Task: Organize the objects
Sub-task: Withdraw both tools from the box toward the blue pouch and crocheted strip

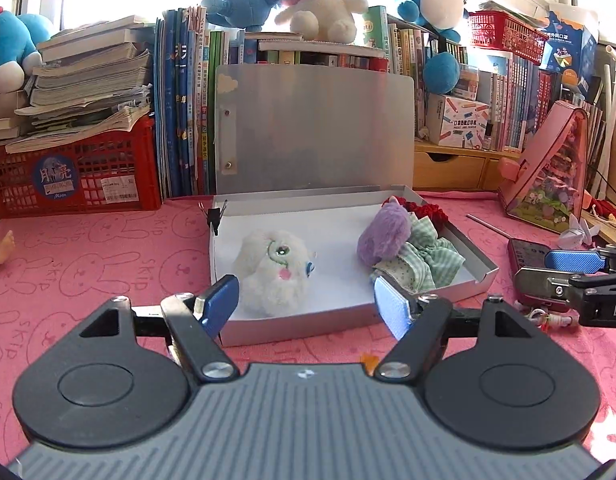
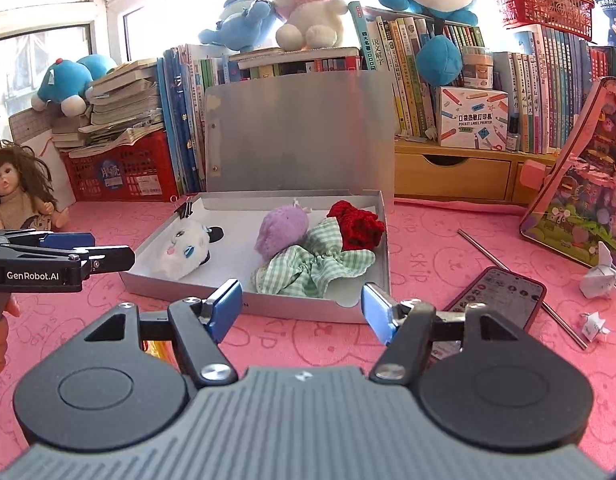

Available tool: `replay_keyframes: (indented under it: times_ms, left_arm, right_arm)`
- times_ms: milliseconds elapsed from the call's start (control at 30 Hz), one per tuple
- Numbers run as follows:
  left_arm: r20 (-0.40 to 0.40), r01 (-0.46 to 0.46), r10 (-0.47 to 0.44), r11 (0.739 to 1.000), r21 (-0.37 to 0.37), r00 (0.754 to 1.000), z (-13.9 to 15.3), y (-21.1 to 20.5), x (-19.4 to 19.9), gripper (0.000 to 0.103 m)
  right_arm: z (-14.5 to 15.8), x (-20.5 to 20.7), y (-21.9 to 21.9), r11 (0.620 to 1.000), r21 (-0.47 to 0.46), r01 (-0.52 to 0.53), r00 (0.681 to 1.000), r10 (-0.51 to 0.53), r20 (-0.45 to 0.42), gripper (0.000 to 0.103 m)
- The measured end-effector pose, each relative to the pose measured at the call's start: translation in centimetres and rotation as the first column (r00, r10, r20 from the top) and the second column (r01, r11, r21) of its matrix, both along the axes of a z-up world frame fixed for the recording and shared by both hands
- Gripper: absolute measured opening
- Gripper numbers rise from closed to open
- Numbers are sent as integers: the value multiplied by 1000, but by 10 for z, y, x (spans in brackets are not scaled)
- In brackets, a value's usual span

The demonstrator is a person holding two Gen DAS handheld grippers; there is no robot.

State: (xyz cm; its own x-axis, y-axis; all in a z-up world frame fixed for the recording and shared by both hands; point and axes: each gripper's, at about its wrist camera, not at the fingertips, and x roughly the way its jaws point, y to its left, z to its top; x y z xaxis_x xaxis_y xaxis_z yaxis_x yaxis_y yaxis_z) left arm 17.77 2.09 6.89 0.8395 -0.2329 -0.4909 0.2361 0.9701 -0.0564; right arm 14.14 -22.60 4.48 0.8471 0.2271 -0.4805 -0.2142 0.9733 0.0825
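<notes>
Both tools, left tool (image 1: 305, 300) and right tool (image 2: 301, 304), hovered spread and empty near the box (image 1: 299, 322); a careless reach risked knocking its upright lid (image 1: 316, 128) shut.

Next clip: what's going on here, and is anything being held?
A person holds two claws over a pink tablecloth, both open and empty. The left claw and right claw face an open grey box already holding a white plush, purple plush, green gingham cloth and red knit piece.
</notes>
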Motion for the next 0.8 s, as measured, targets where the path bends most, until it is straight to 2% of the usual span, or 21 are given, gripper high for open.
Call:
replay_keyframes:
  times_ms: [167,433,633,800]
  left_arm:
    - [2,12,-12,1000,-15,1000,-6,3,-28,79]
    - [8,18,-18,998,62,1000,-29,-8,-74,81]
    - [-28,15,-14,1000,15,999,-46,-8,-94,81]
    - [-61,-15,14,1000,-9,998,-57,-7,-100,81]
  right_arm:
    - [-7,-29,4,999,-12,-36,999,36,26,81]
    - [-24,-67,17,988,-37,-147,988,148,38,92]
    - [-40,-77,19,988,-11,-155,988,155,19,100]
    - [-50,-81,24,987,-32,-155,988,155,15,103]
